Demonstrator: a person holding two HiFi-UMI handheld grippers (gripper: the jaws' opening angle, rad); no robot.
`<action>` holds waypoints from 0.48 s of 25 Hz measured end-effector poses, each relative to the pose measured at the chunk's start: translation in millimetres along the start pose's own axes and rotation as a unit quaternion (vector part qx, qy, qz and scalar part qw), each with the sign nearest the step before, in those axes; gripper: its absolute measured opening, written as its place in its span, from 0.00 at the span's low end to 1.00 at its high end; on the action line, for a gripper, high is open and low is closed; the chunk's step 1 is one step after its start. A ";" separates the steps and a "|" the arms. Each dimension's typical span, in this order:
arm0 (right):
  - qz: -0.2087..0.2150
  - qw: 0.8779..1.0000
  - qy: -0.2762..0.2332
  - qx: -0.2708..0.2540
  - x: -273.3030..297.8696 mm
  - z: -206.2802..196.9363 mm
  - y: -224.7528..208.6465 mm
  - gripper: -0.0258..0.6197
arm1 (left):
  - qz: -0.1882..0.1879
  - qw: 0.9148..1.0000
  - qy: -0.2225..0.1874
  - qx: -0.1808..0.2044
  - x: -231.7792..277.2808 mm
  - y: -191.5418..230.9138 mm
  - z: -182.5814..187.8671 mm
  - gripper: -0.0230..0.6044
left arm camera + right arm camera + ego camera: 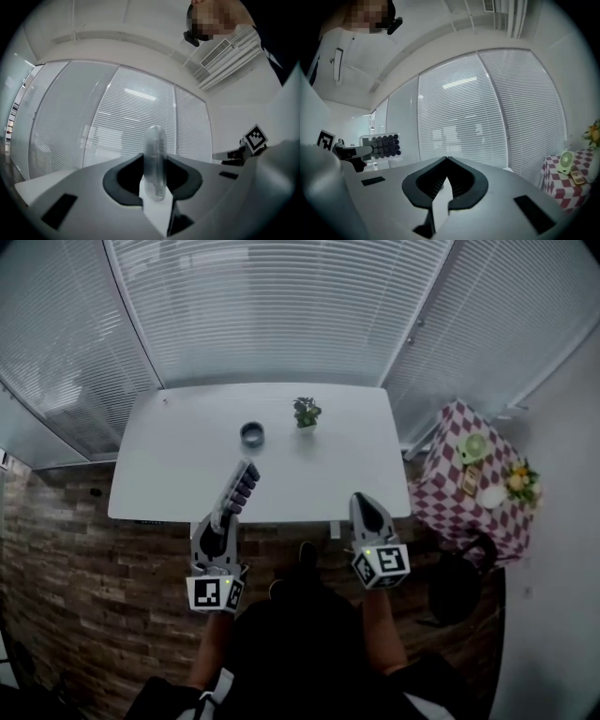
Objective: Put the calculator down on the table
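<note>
Two tongs to mind, only one of them loaded. Note the left gripper (225, 514) pinching the calculator (242, 486) by its near end, holding it on edge with the keys facing right, over the near edge of the white table (169, 474). Seen edge-on between the pads in the left gripper view: firmly gripped, resting on nothing yet. Note the right gripper (364, 501) pressed together on nothing, off to the right at the same near edge. Judged as a carry in hand, with the set-down itself not yet done. Bring the load farther in over the tabletop before lowering. Aim for the bare stretch near and left of centre, well short of the small dark round object (251, 434) and the little potted plant (307, 412) farther in. Roll the wrist to turn the flat back downward, avoiding the likely topple and clatter of an on-edge release. Lower gently to full contact with the surface, then spread the pads just enough to let go. Draw back toward the near side without dragging the case along. Leave the right gripper closed and out of the path, clear of the checked side table (450, 512) at the right.
</note>
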State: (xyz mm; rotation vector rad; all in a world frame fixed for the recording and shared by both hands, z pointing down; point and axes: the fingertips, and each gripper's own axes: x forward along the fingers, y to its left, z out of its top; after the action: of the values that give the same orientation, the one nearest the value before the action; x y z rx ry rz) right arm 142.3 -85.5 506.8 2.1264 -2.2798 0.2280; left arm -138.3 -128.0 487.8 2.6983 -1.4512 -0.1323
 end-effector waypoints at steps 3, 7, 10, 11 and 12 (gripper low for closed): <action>0.020 1.000 -0.012 -0.001 18.1 8.1 -3.7 0.05 | 0.005 1.000 0.005 0.006 19.9 -0.5 -2.3 0.20; 0.036 0.999 -0.016 0.005 47.3 13.6 -12.9 0.05 | 0.006 1.000 0.003 0.008 46.8 0.5 0.0 0.20; 0.035 0.999 -0.012 0.002 65.8 16.0 -25.8 0.05 | 0.013 1.000 0.000 0.009 64.6 2.0 0.0 0.20; 0.036 0.999 -0.010 0.005 72.5 15.7 -30.0 0.05 | 0.016 1.000 -0.001 0.009 71.1 3.3 -0.7 0.20; 0.037 0.999 -0.008 0.009 78.8 14.5 -33.6 0.05 | 0.017 1.000 -0.001 0.008 77.7 4.8 -1.6 0.20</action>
State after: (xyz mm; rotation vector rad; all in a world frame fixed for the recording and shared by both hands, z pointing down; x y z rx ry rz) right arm 171.0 -167.4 504.3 2.0614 -2.3769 0.2348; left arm -99.5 -195.5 486.8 2.6856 -1.5051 -0.1217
